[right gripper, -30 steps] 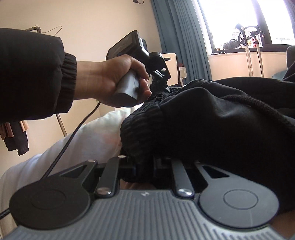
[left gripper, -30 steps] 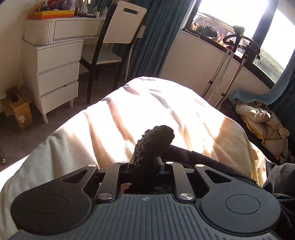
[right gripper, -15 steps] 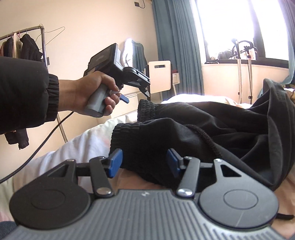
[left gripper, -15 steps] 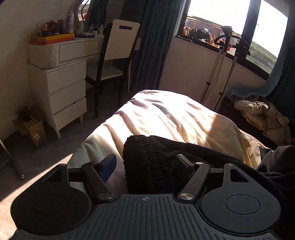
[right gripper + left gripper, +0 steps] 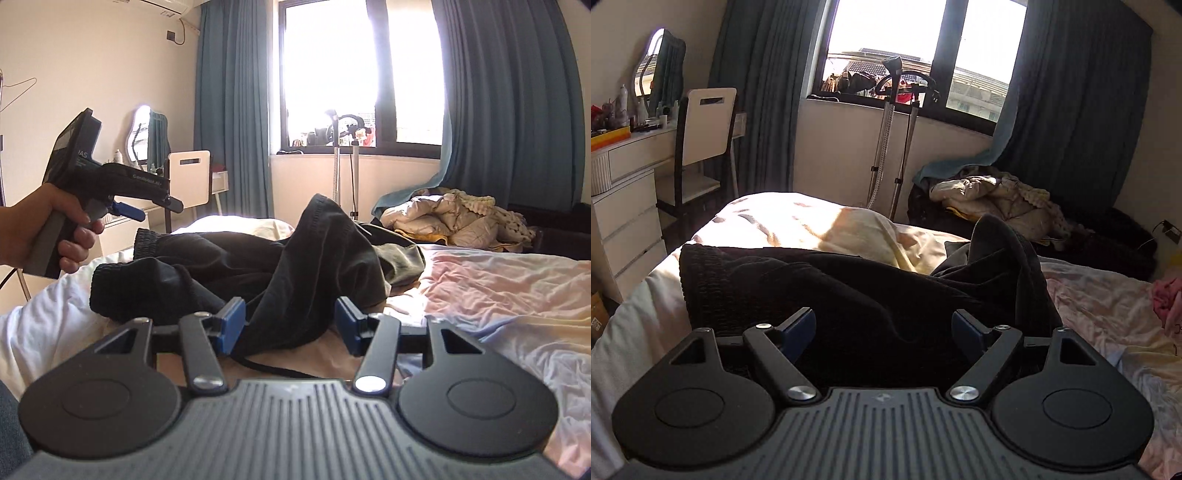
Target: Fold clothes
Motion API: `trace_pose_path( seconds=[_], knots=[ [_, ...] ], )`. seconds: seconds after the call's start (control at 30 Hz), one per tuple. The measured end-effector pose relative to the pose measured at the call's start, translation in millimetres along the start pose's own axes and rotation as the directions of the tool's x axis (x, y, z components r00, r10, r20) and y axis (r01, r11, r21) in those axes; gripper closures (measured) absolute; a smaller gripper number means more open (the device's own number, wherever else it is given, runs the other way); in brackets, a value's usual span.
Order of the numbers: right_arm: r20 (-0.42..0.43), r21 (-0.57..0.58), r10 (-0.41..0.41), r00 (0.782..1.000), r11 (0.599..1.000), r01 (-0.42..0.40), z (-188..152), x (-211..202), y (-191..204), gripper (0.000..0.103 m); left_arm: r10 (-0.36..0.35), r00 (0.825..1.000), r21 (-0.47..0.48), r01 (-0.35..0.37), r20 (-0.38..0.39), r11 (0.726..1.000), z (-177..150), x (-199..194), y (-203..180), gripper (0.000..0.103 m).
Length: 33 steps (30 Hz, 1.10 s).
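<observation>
A black garment with ribbed cuffs lies crumpled on the bed. My left gripper hovers just in front of it, its jaws opening wide, the cloth beyond the pads and untouched. In the right wrist view the same garment spreads from the cuffs at left to a raised fold in the middle. My right gripper is open, with a hem of the garment lying loose between its blue fingertips. A hand holds the left gripper above the cuffs.
A white dresser and a chair stand left of the bed. A steamer stand rises under the window. A heap of pale clothes lies past the bed, and a pink cloth at right.
Both grippers were shut on the black ribbed cuffs; they have let go, opened and drawn back and up. The garment now rests on the bed.
</observation>
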State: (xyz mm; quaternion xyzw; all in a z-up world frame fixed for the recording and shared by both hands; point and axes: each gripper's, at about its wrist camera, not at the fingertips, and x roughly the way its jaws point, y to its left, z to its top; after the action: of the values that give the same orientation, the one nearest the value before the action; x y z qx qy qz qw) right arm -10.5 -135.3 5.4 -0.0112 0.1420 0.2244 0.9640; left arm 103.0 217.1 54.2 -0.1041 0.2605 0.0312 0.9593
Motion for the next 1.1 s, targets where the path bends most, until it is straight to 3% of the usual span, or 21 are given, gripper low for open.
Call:
trace_pose_path(
  seconds=[0.17,0.33,0.53,0.67,0.7,0.77,0.8,0.87,0.93,1.1],
  knots=[
    [0.038,0.058,-0.059,0.998,0.997,0.057,-14,-1,-35,0.047,-0.053,0.997,-0.04,0.051,-0.05,0.998,-21,31,-37,0.019],
    [-0.003,0.13,-0.077,0.997,0.989,0.077,-18,9,-60,0.045,-0.096,0.992,-0.106,0.088,-0.077,0.99,-29,75,-65,0.019],
    [-0.004,0.188,-0.088,0.996,0.978,0.087,-15,15,-82,0.037,-0.118,0.988,-0.202,0.095,-0.103,0.975,-33,138,-95,0.019],
    [0.009,0.192,-0.153,0.988,0.97,0.148,-19,18,-98,0.037,-0.133,0.984,-0.25,0.1,-0.12,0.963,-41,174,-116,0.022],
    [0.008,0.192,-0.174,0.985,0.967,0.169,-20,19,-103,0.037,-0.121,0.986,-0.232,0.091,-0.118,0.968,-42,179,-125,0.025],
    [0.008,0.228,-0.191,0.982,0.956,0.184,-22,20,-116,0.037,-0.087,0.99,-0.183,0.066,-0.108,0.981,-45,184,-143,0.057],
    [0.015,0.25,-0.188,0.982,0.952,0.178,-22,18,-121,0.037,-0.074,0.992,-0.157,0.057,-0.103,0.986,-46,185,-151,0.064],
    [0.034,0.267,-0.196,0.98,0.947,0.18,-22,15,-127,0.037,-0.066,0.995,-0.105,0.058,-0.079,0.993,-47,182,-167,0.088],
    [0.037,0.262,-0.212,0.977,0.945,0.195,-23,15,-129,0.037,-0.081,0.995,-0.066,0.078,-0.054,0.995,-45,174,-177,0.095],
    [0.025,0.272,-0.215,0.976,0.941,0.201,-22,13,-129,0.037,-0.205,0.979,0.056,0.205,-0.015,0.977,-49,131,-203,0.097]
  ],
)
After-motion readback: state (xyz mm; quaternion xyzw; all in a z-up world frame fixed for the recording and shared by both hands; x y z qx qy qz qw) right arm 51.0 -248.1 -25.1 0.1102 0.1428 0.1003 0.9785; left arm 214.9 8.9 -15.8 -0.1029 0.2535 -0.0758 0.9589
